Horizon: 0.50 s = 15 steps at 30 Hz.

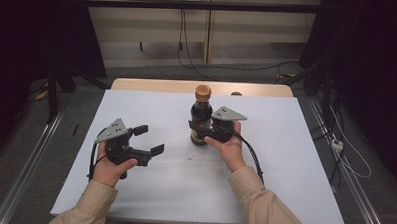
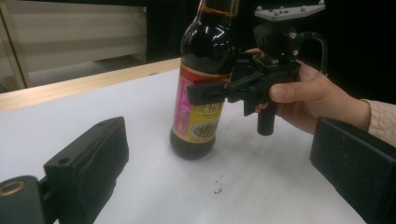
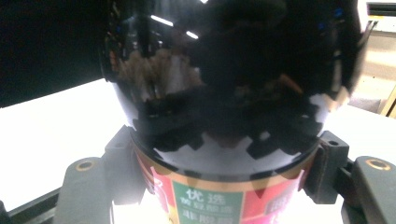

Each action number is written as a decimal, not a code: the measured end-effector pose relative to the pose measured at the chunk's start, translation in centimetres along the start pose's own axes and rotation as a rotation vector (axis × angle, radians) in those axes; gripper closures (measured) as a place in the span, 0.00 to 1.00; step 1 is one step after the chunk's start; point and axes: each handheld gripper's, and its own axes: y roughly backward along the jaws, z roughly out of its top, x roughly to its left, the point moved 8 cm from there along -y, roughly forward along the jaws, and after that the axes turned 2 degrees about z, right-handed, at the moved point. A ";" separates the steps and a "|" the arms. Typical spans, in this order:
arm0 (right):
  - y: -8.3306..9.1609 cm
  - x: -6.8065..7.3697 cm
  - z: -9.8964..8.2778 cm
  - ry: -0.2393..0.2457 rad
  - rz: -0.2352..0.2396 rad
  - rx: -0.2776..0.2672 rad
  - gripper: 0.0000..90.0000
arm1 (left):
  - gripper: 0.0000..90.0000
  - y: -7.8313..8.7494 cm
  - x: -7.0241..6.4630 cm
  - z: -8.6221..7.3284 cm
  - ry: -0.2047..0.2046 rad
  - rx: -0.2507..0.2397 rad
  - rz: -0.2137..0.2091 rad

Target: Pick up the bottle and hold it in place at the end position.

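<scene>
High view: right hand-held gripper (image 1: 200,128) clamps upright sauce bottle (image 1: 201,114) (labelled body); left hand-held gripper (image 1: 149,139) released, apart.

Bottle (image 1: 201,117) stands upright on table (image 1: 283,195), toward the far edge. Your R gripper (image 1: 198,128) sits just right of bottle, touching it; L gripper (image 1: 149,139) well left of bottle, nearer you.

White "优选" on the green panel of the bottle label (image 3: 210,198) (smaller characters below unreadable)
</scene>
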 end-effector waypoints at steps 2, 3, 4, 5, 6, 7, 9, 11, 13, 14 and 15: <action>0.0 0.0 0.0 -0.001 0.000 0.000 0.33 | 0.05 -0.3 0.1 0.2 -0.001 0.007 0.003; 0.0 0.0 0.0 0.000 0.001 0.000 0.33 | 0.05 -0.4 0.1 0.4 -0.002 0.006 -0.001; 0.0 0.0 0.0 0.001 0.001 0.000 0.33 | 0.05 -0.6 0.0 0.5 -0.002 0.008 -0.009; 0.0 0.0 0.0 0.000 0.000 -0.001 0.33 | 0.05 -0.7 0.1 0.6 -0.004 0.011 -0.009; 0.0 0.0 0.0 0.001 -0.002 0.000 0.33 | 0.05 -0.9 0.0 0.6 -0.002 0.015 -0.010; 0.0 0.0 0.0 0.000 -0.002 -0.001 0.33 | 0.05 -1.0 0.0 0.7 -0.002 0.021 -0.017; 0.0 0.0 0.0 0.000 0.002 -0.001 0.33 | 0.06 -1.3 -0.1 0.9 0.016 0.025 -0.024; 0.0 0.0 0.0 0.001 0.005 0.001 0.33 | 0.06 -1.4 -0.2 1.1 0.012 0.034 -0.023; 0.0 0.0 0.0 0.002 0.000 0.000 0.33 | 0.06 -1.6 -0.2 1.4 0.016 0.033 -0.024; 0.0 0.0 0.0 0.002 0.000 0.000 0.33 | 0.06 -1.6 -0.1 1.6 0.011 0.033 -0.022; 0.0 0.0 0.0 0.000 -0.001 0.000 0.33 | 0.06 -1.7 -0.1 1.7 0.015 0.031 -0.018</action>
